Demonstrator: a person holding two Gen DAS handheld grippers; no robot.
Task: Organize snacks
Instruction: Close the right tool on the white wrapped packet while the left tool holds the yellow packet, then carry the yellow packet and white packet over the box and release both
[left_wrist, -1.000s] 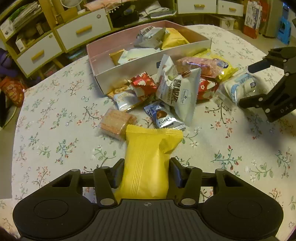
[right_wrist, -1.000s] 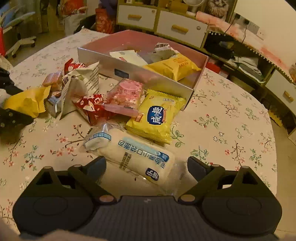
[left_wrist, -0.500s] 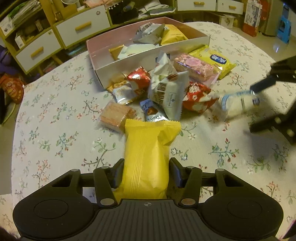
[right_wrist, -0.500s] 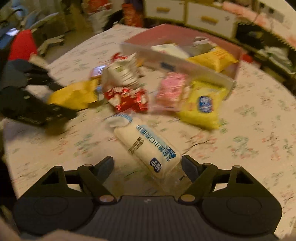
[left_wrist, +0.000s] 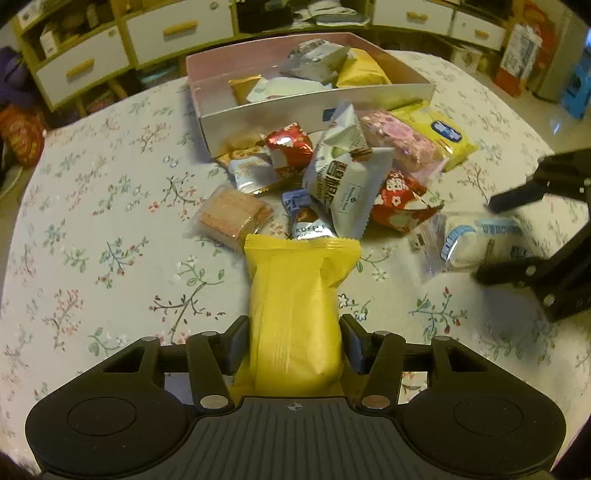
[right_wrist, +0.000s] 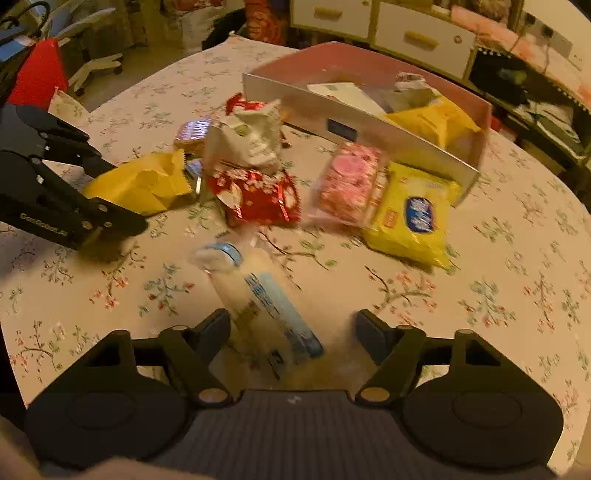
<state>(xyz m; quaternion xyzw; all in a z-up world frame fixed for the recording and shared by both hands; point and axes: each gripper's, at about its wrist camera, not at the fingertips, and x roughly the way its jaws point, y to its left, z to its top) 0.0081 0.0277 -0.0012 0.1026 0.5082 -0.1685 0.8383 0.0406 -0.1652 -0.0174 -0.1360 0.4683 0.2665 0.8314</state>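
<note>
Left wrist view takes in the floral worktop (left_wrist: 92, 229), and the pink box (left_wrist: 413, 79) sits far ahead of the left tongs (left_wrist: 293, 343), beyond a heap of loose packets. Some snacks already lie in the box: a yellow bag, a grey-white pouch, a gold sachet. More are left outside it, so the sorting looks under way but nowhere near done.

Just in front of the box wall the heap (left_wrist: 332, 173) holds a white pouch with a brown label, two red foil packs, a pink speckled pack, a yellow pack with a blue oval, a clear-wrapped wafer and a small blue truffle wrapper.

The left tongs are clenched on a plain yellow packet (left_wrist: 295, 306), which sticks forward between the jaws, crimped end toward the heap, its sides pinched in.

In the right wrist view the right tongs (right_wrist: 291, 332) straddle a white roll (right_wrist: 266, 302) in clear film with blue print. Their jaws are closing on it. The near-side jaw looks to be against the wrapper, while a gap shows at the other, so I judge it not yet gripped. The roll lies slantwise on the worktop, near the tongs and apart from the heap ahead.

Both packets probably go to the box next.
</note>
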